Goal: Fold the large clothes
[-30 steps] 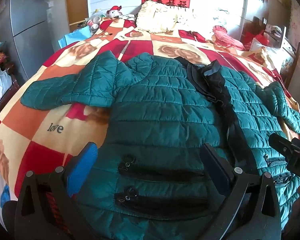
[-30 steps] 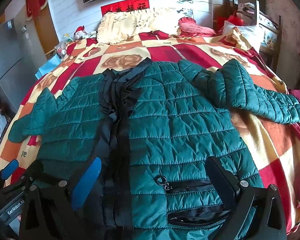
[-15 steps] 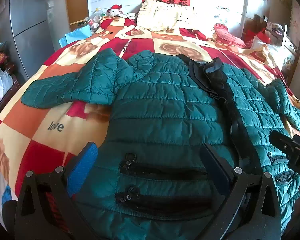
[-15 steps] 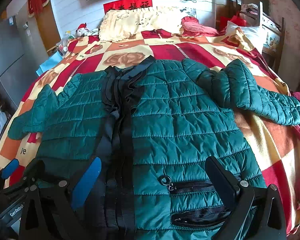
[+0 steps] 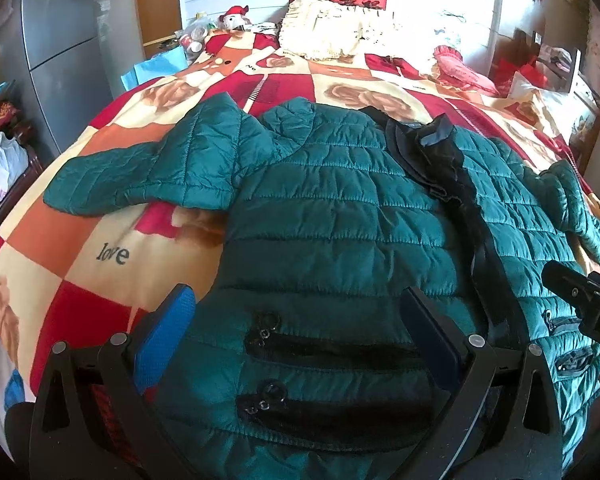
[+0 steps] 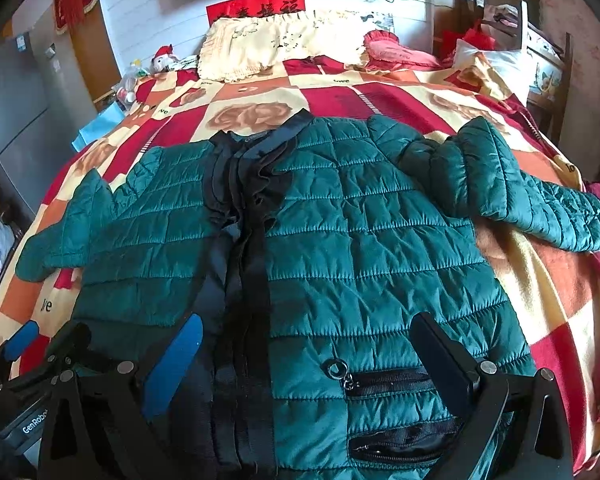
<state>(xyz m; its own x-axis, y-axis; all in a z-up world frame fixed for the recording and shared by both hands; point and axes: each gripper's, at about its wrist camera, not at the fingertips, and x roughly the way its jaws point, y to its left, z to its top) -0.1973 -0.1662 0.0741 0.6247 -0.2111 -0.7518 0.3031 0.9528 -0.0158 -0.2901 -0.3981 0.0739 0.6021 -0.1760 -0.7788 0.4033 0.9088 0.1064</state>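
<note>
A teal quilted jacket (image 5: 340, 216) (image 6: 364, 240) lies front-up and spread flat on the bed, black placket down the middle, both sleeves bent outward. My left gripper (image 5: 296, 312) is open over the jacket's hem by its two zip pockets (image 5: 332, 354), nothing between the fingers. My right gripper (image 6: 304, 344) is open above the hem on the other side, beside a zip pocket (image 6: 388, 382). The right gripper shows at the edge of the left wrist view (image 5: 580, 296), and the left gripper at the lower left of the right wrist view (image 6: 28, 344).
The bed carries a red, orange and cream checked blanket (image 5: 100, 248) (image 6: 548, 300). Cream pillows (image 6: 276, 46) and a pink cushion (image 5: 460, 68) lie at the head. A grey fridge (image 5: 52, 40) and a plastic bag (image 5: 8, 162) stand left of the bed, a chair (image 6: 540, 40) to the right.
Both grippers have edged slightly forward over the hem; the jacket sits a little lower in both views. Jaws stay open and the jacket has not moved.
</note>
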